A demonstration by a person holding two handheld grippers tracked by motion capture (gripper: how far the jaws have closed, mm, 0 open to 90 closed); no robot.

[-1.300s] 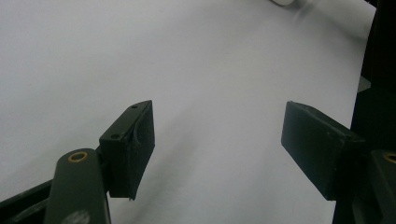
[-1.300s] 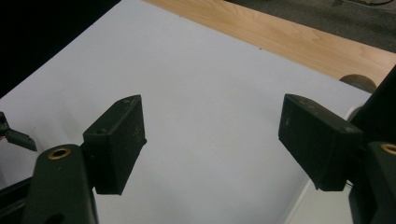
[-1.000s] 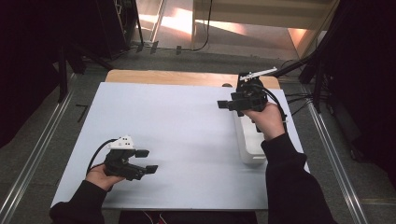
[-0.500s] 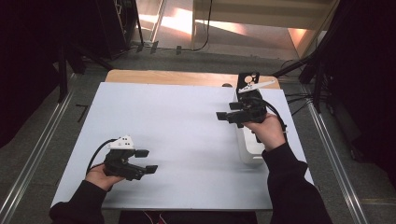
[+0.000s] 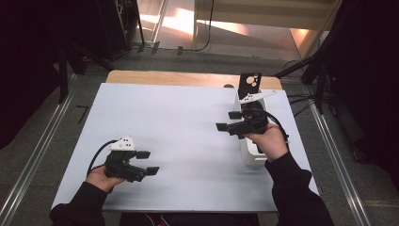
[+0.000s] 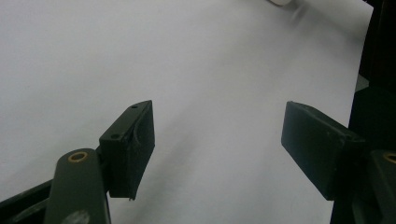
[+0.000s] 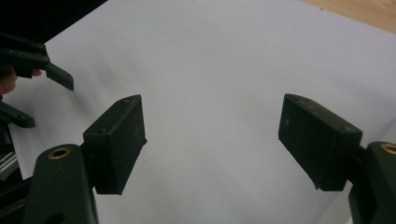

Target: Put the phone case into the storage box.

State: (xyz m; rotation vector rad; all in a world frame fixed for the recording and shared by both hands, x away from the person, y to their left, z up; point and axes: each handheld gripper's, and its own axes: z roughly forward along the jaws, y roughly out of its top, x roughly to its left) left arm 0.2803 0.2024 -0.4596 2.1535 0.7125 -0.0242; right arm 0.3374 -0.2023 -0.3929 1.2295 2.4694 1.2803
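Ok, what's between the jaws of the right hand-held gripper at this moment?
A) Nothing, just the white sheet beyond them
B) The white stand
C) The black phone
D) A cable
A: in the right gripper view the right hand-held gripper has its jaws wide apart, with nothing between them and the white sheet beyond.

No text, label, brand, number or sign can be read anywhere on the table, the grippers or the things standing on it
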